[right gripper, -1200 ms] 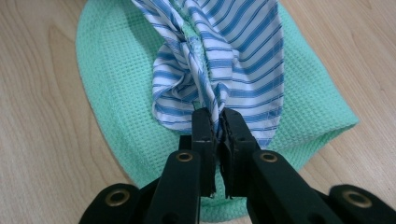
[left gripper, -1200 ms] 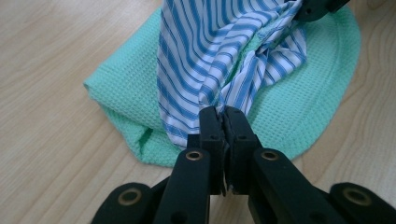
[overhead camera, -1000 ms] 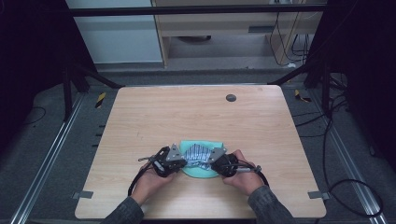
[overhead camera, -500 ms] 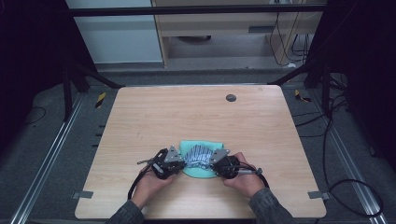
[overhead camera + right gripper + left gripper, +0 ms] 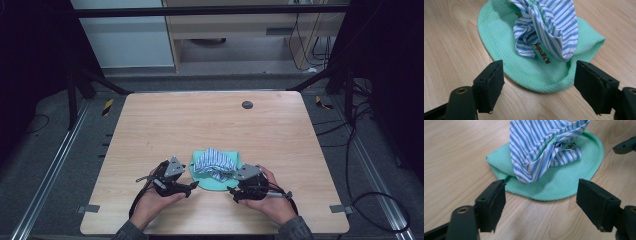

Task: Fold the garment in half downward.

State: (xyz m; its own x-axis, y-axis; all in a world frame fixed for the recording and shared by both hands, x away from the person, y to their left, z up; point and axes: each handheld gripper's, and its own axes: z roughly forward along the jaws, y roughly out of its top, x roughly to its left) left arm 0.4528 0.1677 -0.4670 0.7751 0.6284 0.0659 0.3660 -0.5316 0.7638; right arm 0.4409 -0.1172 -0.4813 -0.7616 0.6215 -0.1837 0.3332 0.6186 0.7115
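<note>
Nearby, little else sits on the table (image 5: 150,130): a small dark round disc (image 5: 247,104) lies toward 12 o'clock near the far edge, well apart from everything else. Beyond the table, at 10 and 2 o'clock on the floor, lie yellow-and-black strips (image 5: 107,106), and cables (image 5: 370,165) trail along the floor at 3 o'clock. Nothing lies between either tool and the cloths.

Toward 6 o'clock on the table lies a green cloth (image 5: 212,181), folded to a half-round shape; its curved edge faces the person at 6 o'clock, and its long axis runs from 9 to 3 o'clock. A striped cloth (image 5: 215,164), blue and white, sits crumpled on top of it, bunched up rather than flat. In the right gripper view, brown lettering (image 5: 543,55) shows on the green cloth just under the striped cloth.

At 9 o'clock of the cloths, the left tool (image 5: 188,188) is held in the left hand (image 5: 155,202), jaws spread wide and holding nothing. At 3 o'clock, the right tool (image 5: 231,193) is in the right hand (image 5: 272,200), jaws likewise spread wide and bare, with the green cloth's edge just ahead of them.
</note>
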